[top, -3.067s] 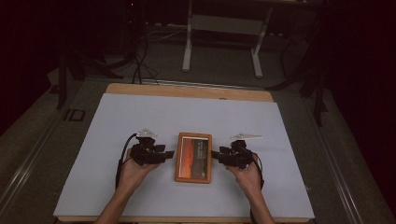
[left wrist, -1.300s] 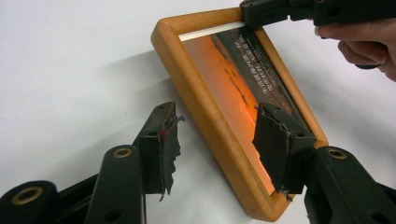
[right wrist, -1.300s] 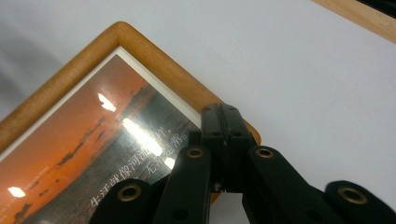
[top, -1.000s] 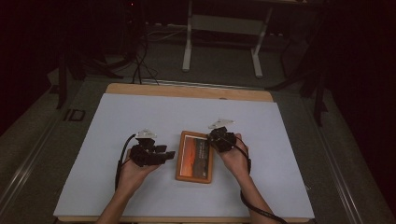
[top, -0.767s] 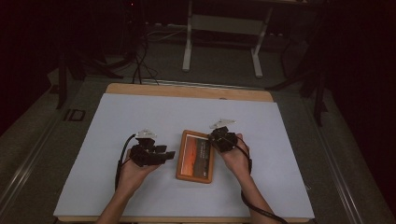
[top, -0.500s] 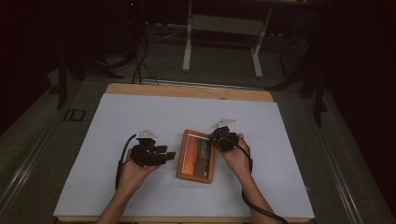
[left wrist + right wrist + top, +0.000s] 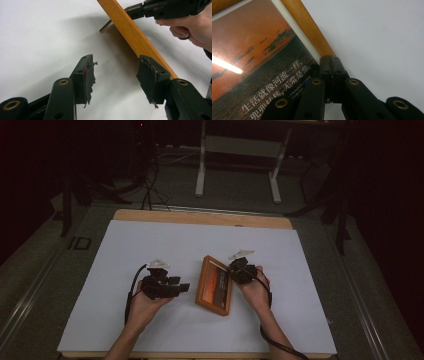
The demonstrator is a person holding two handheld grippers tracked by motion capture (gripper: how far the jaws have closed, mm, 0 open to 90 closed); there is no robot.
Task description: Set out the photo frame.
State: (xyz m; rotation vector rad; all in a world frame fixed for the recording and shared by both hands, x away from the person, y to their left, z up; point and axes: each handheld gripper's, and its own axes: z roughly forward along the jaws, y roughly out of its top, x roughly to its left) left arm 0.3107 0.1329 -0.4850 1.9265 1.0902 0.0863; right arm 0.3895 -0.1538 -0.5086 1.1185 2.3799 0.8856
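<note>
The picture frame (image 7: 216,285) sits at the centre of the high view on the white table (image 7: 125,250), its right edge raised and tilted. The right tongs (image 7: 235,270) are pinching that wooden edge. The left tongs (image 7: 181,288), spread and just widening, hold nothing. Lifting is begun; standing the frame upright remains.

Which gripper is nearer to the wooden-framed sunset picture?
Right. The right gripper is shut on the right edge of the wooden-framed sunset picture, tilting it up. The left gripper sits open just left of the frame, not touching it.
</note>
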